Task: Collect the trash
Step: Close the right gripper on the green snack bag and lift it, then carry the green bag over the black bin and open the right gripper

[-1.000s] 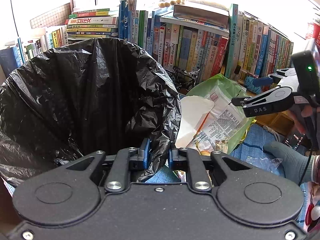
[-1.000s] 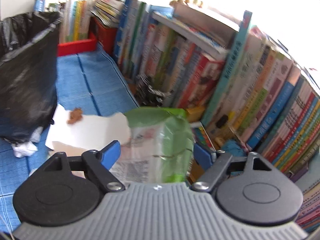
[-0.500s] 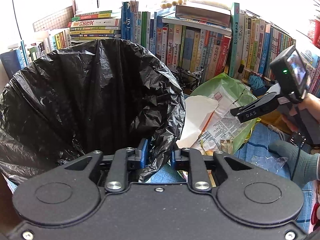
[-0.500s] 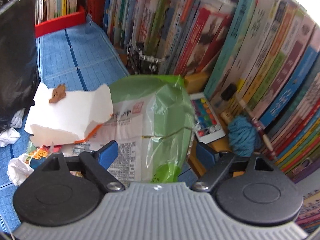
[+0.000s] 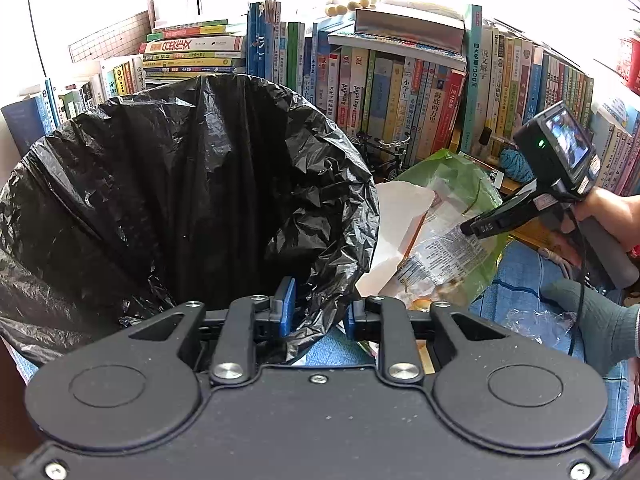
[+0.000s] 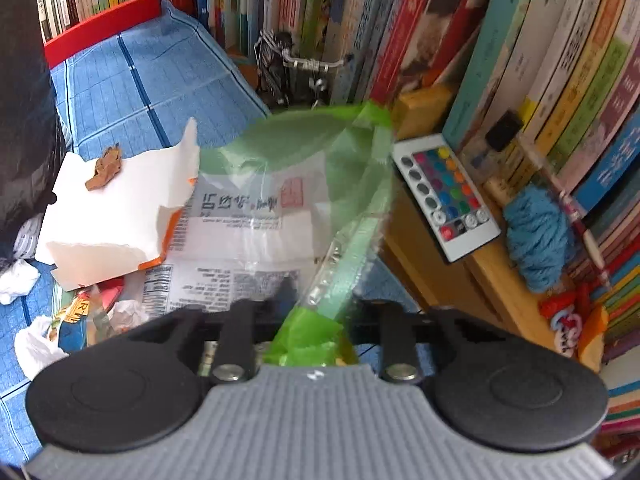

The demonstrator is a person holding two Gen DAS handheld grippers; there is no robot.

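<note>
Books [image 5: 400, 92] line the back, with a remote control [image 6: 446, 196] and blue yarn [image 6: 536, 236] on a wooden ledge beside the green plastic package [image 6: 320, 184] — it lies on torn paper over the blue mat [image 6: 132, 92]. The right gripper [image 6: 310, 312] is closing on the package's lower edge. The left gripper [image 5: 316, 312] holds the rim of the black trash bag [image 5: 180, 184] — its jaws opening slightly.

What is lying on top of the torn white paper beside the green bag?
A small brown scrap sits on the torn white paper. The paper's right edge overlaps the green bag; what lies beneath the paper is hidden.
</note>
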